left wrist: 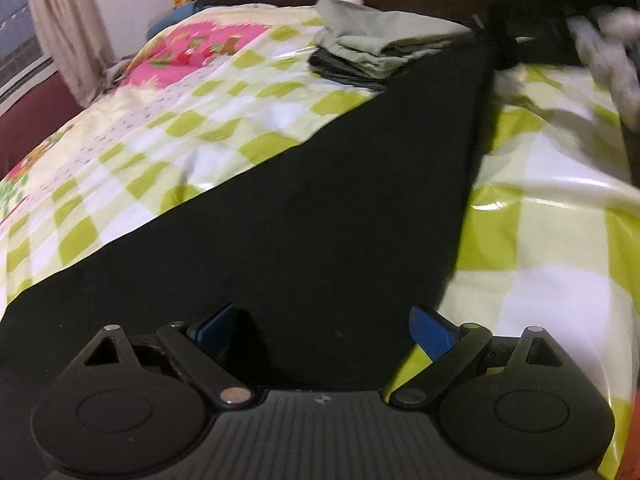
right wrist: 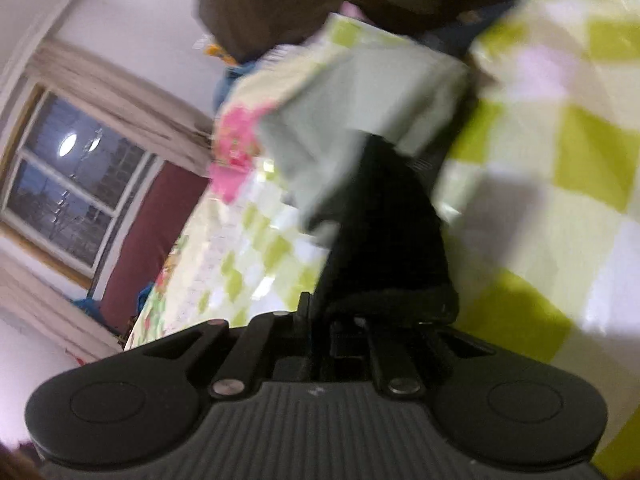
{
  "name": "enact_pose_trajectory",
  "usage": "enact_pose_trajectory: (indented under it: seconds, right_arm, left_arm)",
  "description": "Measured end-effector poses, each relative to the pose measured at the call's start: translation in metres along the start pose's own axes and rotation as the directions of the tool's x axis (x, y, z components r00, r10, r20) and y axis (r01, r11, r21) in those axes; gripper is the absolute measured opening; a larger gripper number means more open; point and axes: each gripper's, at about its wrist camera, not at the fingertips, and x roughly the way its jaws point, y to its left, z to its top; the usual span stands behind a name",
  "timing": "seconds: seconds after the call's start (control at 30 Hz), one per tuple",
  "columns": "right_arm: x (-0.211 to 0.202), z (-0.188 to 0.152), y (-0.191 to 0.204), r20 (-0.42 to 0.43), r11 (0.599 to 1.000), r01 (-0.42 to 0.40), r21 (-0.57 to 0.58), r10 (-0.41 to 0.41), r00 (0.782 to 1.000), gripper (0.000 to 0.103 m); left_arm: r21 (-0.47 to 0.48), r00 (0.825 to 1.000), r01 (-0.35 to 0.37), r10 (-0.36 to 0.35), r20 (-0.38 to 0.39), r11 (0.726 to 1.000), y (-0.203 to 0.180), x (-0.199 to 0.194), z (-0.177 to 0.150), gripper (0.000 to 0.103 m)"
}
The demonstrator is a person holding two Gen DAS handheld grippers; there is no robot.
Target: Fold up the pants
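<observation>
The left hand-held gripper (left wrist: 324, 328) hung spread over the black pants (left wrist: 320, 208), which stretched along the checked bedspread (left wrist: 160, 132) toward one o'clock. The right hand-held gripper (right wrist: 352, 320) was pinching a bunched end of them. Folded clothes (left wrist: 376, 48) lay beyond at twelve.

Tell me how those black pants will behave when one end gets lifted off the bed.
Probably floppy: the black pants lie flat on the checked bedspread, and the end pinched in the right gripper bunches and drapes. They likely slide easily, since the bedspread looks glossy. Probably light, as one pinch holds that end.
</observation>
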Motion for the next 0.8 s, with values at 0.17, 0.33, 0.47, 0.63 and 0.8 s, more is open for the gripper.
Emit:
enact_pose_trajectory:
  seconds: [0.17,0.33,0.47,0.63,0.8]
  right_arm:
    - [0.014,-0.031,0.107,-0.099,0.951,-0.121,-0.284,0.096,0.99,0.009]
    - [0.06,-0.114,0.204,-0.308,0.807,-0.284,-0.518,0.134,0.942,0.009]
    - [0.096,-0.206,0.254,-0.476,0.655,-0.411,-0.633,0.089,0.875,0.009]
    - [0.113,-0.295,0.277,-0.592,0.489,-0.507,-0.71,-0.024,0.806,0.009]
    - [0.119,-0.31,0.28,-0.58,0.475,-0.478,-0.739,-0.087,0.81,0.009]
  left_arm:
    - [-0.026,0.999,-0.002,0.004,0.046,1.0,0.007,-0.018,-0.009,0.103]
    - [-0.126,0.991,-0.101,0.11,0.072,0.987,0.047,-0.058,-0.026,0.103]
    - [-0.255,0.972,-0.219,0.234,0.031,0.942,0.089,-0.096,-0.061,0.103]
    - [-0.407,0.948,-0.311,0.313,-0.062,0.859,0.122,-0.13,-0.112,0.103]
    - [-0.492,0.948,-0.276,0.319,0.005,0.826,0.132,-0.154,-0.127,0.103]
